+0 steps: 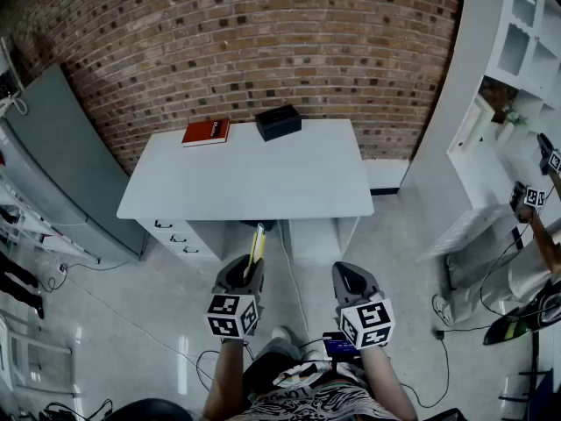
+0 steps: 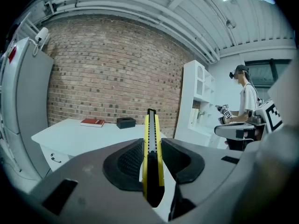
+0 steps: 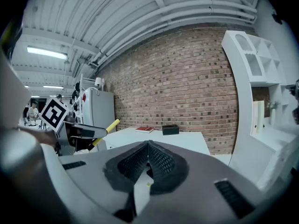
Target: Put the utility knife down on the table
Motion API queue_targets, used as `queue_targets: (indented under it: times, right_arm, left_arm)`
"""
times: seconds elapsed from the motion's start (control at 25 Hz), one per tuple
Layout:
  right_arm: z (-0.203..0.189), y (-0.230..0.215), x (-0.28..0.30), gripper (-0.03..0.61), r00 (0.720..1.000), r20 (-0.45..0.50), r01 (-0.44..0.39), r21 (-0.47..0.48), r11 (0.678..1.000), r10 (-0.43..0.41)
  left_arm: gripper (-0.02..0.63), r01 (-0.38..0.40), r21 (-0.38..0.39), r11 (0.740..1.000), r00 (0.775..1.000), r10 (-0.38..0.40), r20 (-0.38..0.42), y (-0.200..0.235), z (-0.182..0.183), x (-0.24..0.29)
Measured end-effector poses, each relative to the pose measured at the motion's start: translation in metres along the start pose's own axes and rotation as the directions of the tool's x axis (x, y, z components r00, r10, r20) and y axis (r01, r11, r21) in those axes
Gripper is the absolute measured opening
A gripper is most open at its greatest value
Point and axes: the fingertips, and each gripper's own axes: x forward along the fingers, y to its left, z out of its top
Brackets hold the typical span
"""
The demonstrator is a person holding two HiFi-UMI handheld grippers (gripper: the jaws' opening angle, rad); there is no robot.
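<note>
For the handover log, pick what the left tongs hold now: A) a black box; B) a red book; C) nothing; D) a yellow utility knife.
D: the left tongs are shut on the yellow utility knife; the red book and black box lie on the table.

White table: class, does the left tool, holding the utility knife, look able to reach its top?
Probably yes. The left tool holds the utility knife just short of the table's near edge; nothing stands between, and the red book and black box sit at the far edge.
</note>
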Motion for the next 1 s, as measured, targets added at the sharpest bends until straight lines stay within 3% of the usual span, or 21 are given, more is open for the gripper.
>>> queue_targets:
  times: [0.64,1.0]
  right_arm:
    - [0.002,-0.010,0.008,0.000,1.000,0.014,-0.025,0.008,1.000,0.025]
    - [-0.001,-0.047,0.068,0.000,1.000,-0.013,-0.020,0.029,0.999,0.021]
  left_arm:
    - [0.120,-0.030,-0.008,1.000,1.000,0.030,-0.002,0.002,-0.001,-0.001]
    - [0.120,-0.028,-0.034,0.999,1.000,0.027,-0.011,0.026,0.004,0.062]
